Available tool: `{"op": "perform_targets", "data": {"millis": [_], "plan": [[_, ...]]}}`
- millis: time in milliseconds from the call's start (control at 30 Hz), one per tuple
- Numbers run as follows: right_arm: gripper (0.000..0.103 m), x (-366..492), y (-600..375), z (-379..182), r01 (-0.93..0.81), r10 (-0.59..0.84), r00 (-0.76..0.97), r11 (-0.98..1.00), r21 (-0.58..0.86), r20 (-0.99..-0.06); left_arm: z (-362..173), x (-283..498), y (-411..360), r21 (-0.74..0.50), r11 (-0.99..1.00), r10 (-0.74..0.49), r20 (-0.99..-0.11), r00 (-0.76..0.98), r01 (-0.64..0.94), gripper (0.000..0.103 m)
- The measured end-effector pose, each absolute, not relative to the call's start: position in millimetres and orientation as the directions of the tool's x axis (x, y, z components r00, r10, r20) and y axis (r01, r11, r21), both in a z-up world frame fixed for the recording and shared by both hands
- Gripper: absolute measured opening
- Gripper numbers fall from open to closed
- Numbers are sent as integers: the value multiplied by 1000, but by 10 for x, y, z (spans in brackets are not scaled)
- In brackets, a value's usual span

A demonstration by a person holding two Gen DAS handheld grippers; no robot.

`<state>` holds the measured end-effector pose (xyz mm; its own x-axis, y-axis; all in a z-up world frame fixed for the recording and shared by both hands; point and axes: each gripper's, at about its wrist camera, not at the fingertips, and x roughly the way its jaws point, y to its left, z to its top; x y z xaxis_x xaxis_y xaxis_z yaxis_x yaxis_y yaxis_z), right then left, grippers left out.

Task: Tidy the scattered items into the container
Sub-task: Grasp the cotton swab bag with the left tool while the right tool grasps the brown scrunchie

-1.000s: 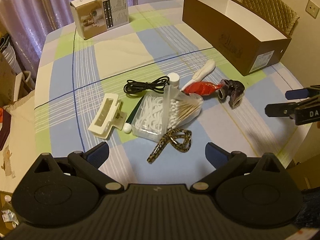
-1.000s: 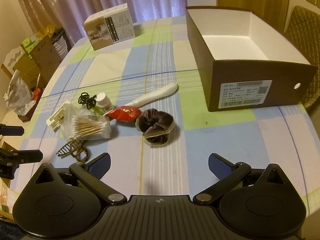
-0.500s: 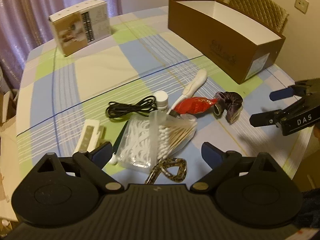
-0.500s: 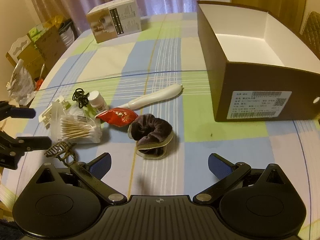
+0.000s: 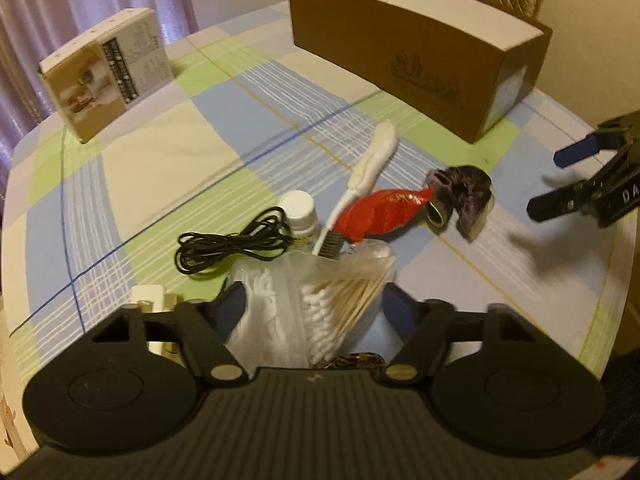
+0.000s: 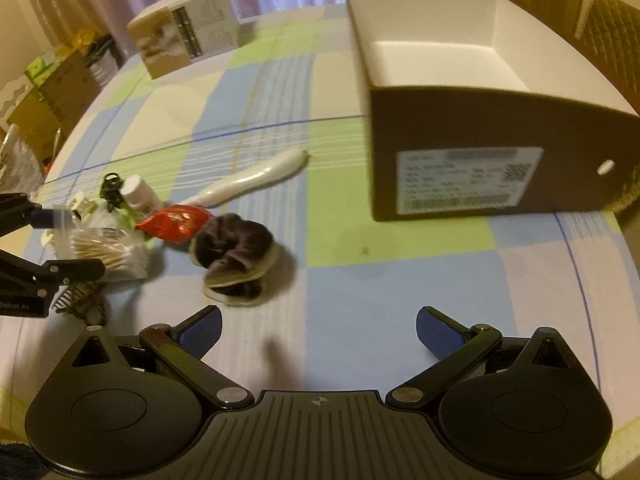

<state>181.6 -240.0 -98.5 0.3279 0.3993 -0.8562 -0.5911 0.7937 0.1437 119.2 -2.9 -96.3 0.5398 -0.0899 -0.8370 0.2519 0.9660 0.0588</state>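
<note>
I am holding my left tongs (image 5: 310, 300) spread around the bag of cotton swabs (image 5: 336, 300), its fingers flanking it without clearly pressing. My right tongs (image 6: 318, 328) are hanging spread above the table (image 6: 400, 288), just short of the dark scrunchie (image 6: 236, 256). The brown box (image 6: 460, 160) is sitting empty beyond it.

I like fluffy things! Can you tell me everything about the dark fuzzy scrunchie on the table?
The scrunchie is a dark brownish-purple ring of velvety-looking fabric, bunched into soft folds, with a paler band along its lower edge. It lies slumped on the checked tablecloth. The tip of the red wrapper reaches it on one side. Nothing grips it.
</note>
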Motion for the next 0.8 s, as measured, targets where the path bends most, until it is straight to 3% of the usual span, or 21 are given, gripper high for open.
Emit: {"op": "perform_targets", "data": {"millis": [67, 167, 333, 567, 667, 800], "plan": [[101, 1827, -2464, -986, -582, 392, 330, 801, 142, -859, -969, 1179, -47, 46, 962, -108, -842, 528, 270, 40], [101, 1850, -2570, -1009, -563, 375, 332, 815, 137, -865, -960, 1138, -96, 47, 956, -115, -847, 519, 289, 30], [101, 1887, -2720, -1041, -539, 352, 329, 832, 132, -876, -943, 1094, -264, 42, 935, -150, -852, 502, 351, 30], [101, 1895, -2812, -1008, -548, 358, 329, 826, 132, -874, -1120, 1159, -528, 124, 915, -86, -870, 485, 385, 31], [101, 1893, -2869, -999, -550, 359, 332, 825, 130, -873, -1121, 1159, -600, 158, 907, -64, -865, 498, 391, 18], [101, 1906, -2952, -984, -549, 368, 330, 824, 140, -870, -1013, 1137, -618, 156, 917, -64, -851, 522, 367, 17]]}}
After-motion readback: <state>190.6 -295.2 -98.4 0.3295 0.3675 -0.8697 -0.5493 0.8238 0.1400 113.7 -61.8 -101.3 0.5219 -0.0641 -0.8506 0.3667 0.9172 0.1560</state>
